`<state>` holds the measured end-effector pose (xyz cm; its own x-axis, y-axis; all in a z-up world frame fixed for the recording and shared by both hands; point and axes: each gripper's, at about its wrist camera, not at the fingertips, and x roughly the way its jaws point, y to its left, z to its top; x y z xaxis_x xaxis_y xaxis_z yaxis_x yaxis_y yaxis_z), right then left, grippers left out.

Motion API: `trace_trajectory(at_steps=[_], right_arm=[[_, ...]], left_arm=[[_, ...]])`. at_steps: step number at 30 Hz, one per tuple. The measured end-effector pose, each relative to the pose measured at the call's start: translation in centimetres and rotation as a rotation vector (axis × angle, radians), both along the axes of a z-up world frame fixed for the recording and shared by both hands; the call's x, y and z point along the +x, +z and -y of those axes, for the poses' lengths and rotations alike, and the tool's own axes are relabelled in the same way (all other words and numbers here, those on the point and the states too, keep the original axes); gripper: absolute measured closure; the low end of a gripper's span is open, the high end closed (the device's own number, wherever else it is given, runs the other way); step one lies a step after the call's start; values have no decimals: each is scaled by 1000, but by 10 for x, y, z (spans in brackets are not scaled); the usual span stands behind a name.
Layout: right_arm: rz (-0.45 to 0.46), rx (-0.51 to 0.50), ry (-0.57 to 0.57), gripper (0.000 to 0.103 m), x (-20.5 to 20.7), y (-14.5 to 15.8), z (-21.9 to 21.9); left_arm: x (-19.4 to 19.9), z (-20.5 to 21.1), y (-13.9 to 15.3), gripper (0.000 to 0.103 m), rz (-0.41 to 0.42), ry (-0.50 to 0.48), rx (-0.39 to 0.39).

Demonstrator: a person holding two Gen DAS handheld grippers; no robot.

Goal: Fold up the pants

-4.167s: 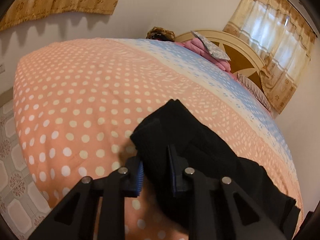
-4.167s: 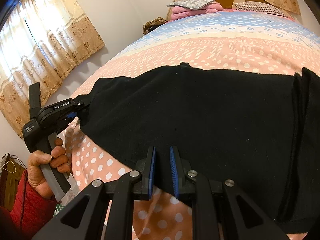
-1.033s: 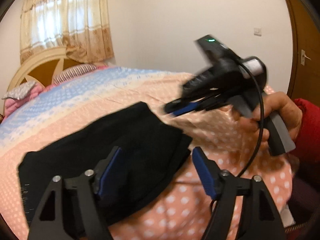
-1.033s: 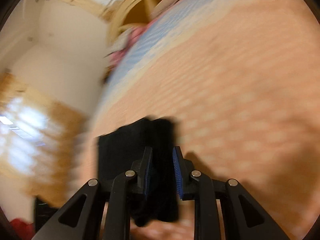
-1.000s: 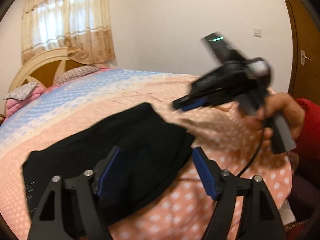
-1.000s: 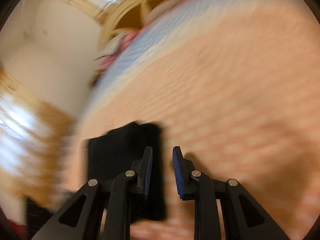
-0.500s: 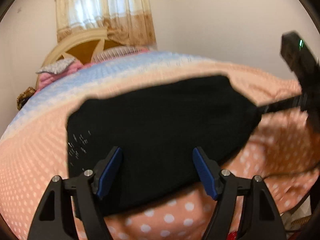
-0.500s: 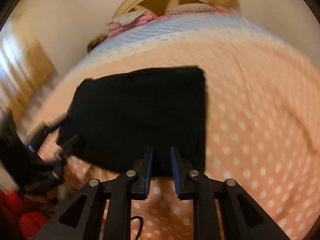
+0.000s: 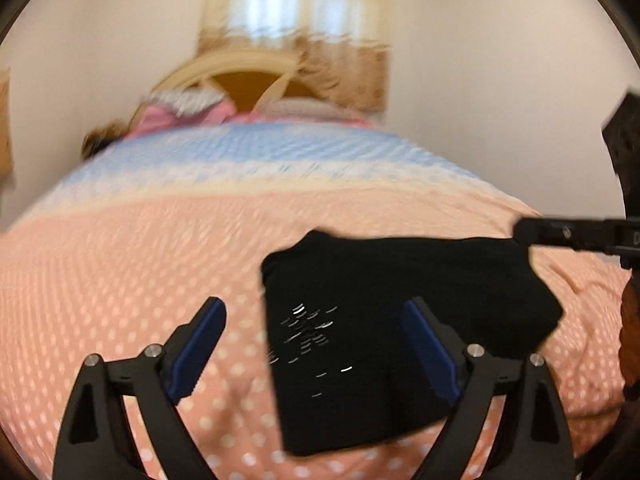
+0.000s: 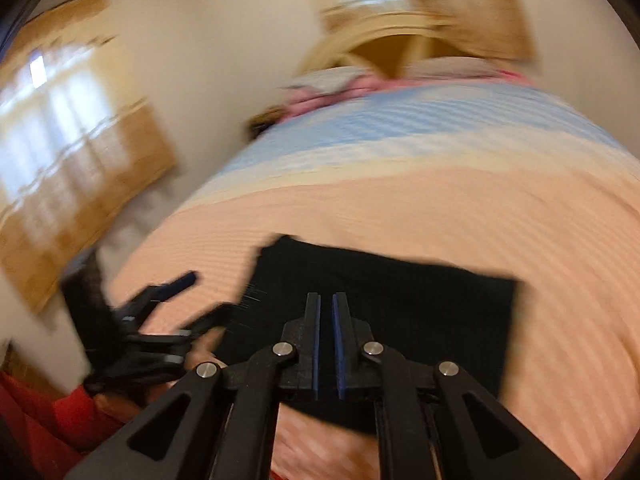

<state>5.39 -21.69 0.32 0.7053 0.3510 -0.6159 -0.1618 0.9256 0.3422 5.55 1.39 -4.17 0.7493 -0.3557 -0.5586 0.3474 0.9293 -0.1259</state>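
So the black pants (image 9: 400,328) were down to a compact rectangle on the dotted bedspread (image 9: 120,264) near the foot, way smaller than seconds earlier; left gripper (image 9: 316,348) was spread wide, empty; right gripper (image 10: 326,340) was nearly pressed together, apparently gripping nothing; folding looked basically finished.

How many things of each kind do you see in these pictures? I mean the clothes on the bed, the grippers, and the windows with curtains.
Black folded pants: 1
Grippers: 2, the left gripper and the right gripper
Curtained windows: 2, one behind the headboard and one on the side wall
Total: 5
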Motion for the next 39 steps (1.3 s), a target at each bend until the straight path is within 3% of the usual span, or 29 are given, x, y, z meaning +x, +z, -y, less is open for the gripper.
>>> trace_trajectory(at_steps=[3, 5, 7, 8, 10, 12, 13, 16, 21, 24, 26, 29, 34, 39], right_arm=[[-21, -73, 152, 97, 57, -5, -57], [-97, -38, 227, 97, 84, -16, -82], [-169, -23, 285, 97, 107, -33, -103], [-186, -64, 303, 97, 119, -41, -115], [-244, -175, 301, 97, 137, -60, -133], [-337, -233, 265, 97, 152, -82, -133], [-409, -220, 244, 99, 161, -99, -129], [-479, -135, 213, 102, 180, -113, -127], [-504, -133, 181, 103, 210, -123, -128], [-451, -65, 165, 103, 224, -107, -116], [-339, 48, 132, 100, 212, -79, -85], [-241, 170, 115, 100, 179, -49, -44], [-163, 96, -8, 100, 92, -34, 8], [-109, 7, -222, 100, -2, -29, 62]], left_arm=[[10, -4, -24, 12, -105, 13, -33], [14, -7, -38, 13, -178, 7, -83], [19, -9, -58, 31, -269, -14, -164], [21, -8, -62, 44, -298, -33, -202], [17, -5, -63, 48, -261, -35, -215], [15, 2, -61, 63, -222, -42, -168], [15, 2, -61, 64, -220, -38, -167], [13, 11, -60, 67, -195, -35, -143], [6, 25, -56, 70, -162, -44, -89], [-6, 23, -56, 69, -142, -69, -73], [-14, 23, -55, 69, -124, -85, -37], [-23, 21, -54, 66, -117, -100, -16], [-32, 13, -40, 57, -84, -103, 35], [-31, 5, -10, 37, 52, -61, 29]])
